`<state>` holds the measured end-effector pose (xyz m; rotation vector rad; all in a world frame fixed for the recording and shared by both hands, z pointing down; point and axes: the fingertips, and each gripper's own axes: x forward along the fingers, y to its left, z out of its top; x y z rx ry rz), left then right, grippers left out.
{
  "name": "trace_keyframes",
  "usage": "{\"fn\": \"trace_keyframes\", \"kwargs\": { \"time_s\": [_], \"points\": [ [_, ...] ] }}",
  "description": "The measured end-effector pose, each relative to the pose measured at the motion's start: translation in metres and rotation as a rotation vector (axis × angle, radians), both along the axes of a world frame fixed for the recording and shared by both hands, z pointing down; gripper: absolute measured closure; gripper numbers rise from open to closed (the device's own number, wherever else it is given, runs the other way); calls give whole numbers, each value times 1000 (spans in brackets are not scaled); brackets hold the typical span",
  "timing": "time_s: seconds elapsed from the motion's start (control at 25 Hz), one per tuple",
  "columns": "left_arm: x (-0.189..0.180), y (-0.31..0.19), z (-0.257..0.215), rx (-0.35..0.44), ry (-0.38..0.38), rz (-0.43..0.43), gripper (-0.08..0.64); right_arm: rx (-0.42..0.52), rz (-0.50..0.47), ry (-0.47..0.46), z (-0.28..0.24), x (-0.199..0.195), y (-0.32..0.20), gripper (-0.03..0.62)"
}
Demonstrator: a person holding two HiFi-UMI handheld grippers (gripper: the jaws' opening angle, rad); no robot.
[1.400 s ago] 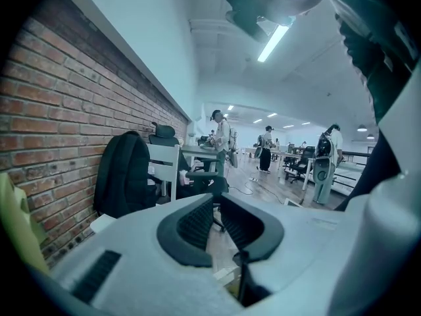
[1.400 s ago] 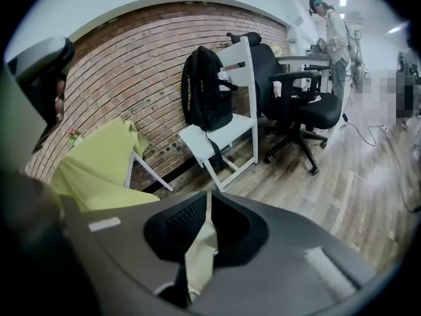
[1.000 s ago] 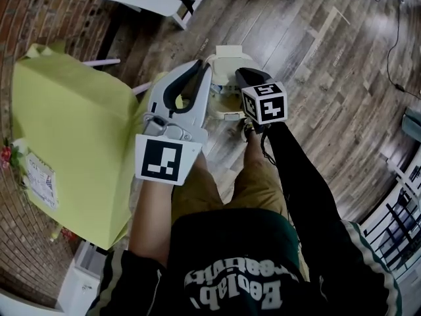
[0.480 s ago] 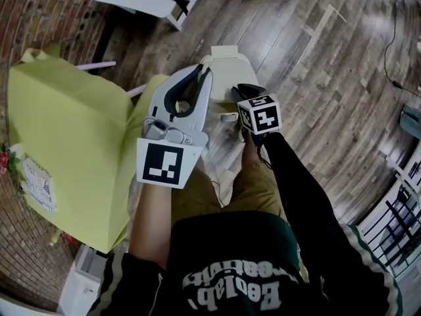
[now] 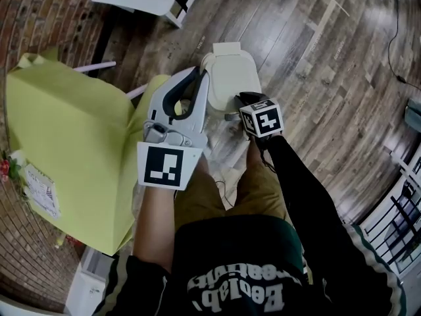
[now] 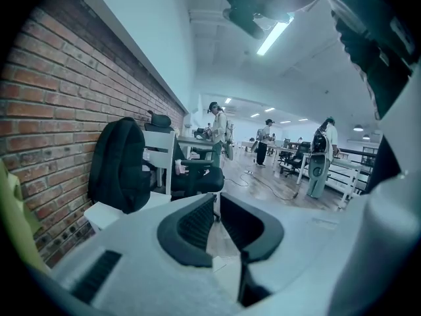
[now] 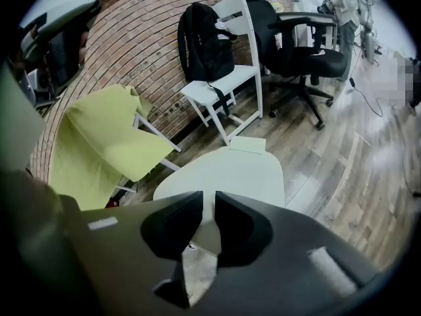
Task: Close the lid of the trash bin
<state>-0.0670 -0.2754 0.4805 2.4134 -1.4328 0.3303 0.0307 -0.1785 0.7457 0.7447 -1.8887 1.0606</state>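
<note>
The trash-bin lid (image 5: pixel 229 76) lay flat and closed on its bin, which stood on the wooden floor (image 5: pixel 316 64) directly in front of the person, just right of the yellow-green cloth (image 5: pixel 72 143). In the right gripper view the trash-bin lid (image 7: pixel 230 173) filled the middle ground, with its hinge tab on the far edge. The right gripper (image 5: pixel 241 99), the dark unit, pointed steeply down over the near right edge of the lid. Its jaws had just been opening and stood part open. The pale lid edge showed through the gap of the right gripper (image 7: pixel 208 199), but neither pad pressed on it and nothing was gripped. The left gripper (image 5: pixel 198 78), the white unit, was held just beside the left edge of the lid and pointed only slightly downward. In its own view the left gripper (image 6: pixel 217 199) had its jaws drawn together to a thin slit at the tips, with nothing between them. Beyond the bin, a white chair (image 7: pixel 223 84) carrying a black backpack (image 7: pixel 204 41) stood against the brick wall (image 7: pixel 138 38), and a black office chair (image 7: pixel 302 54) stood beside it.
</note>
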Motion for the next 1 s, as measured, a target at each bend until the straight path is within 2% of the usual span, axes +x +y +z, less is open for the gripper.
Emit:
{"fn": "trace_keyframes", "kwargs": {
  "time_s": [0.68, 0.84, 1.0],
  "points": [
    [-5, -5, 41, -56, 12, -3, 520, -36, 6, 22, 48, -4, 1, 534],
    [-5, -7, 50, -71, 8, -1, 518, -70, 30, 27, 66, -1, 10, 529],
    [-9, -8, 58, -82, 1, -5, 517, -72, -12, 43, 77, -4, 15, 526]
  ]
}}
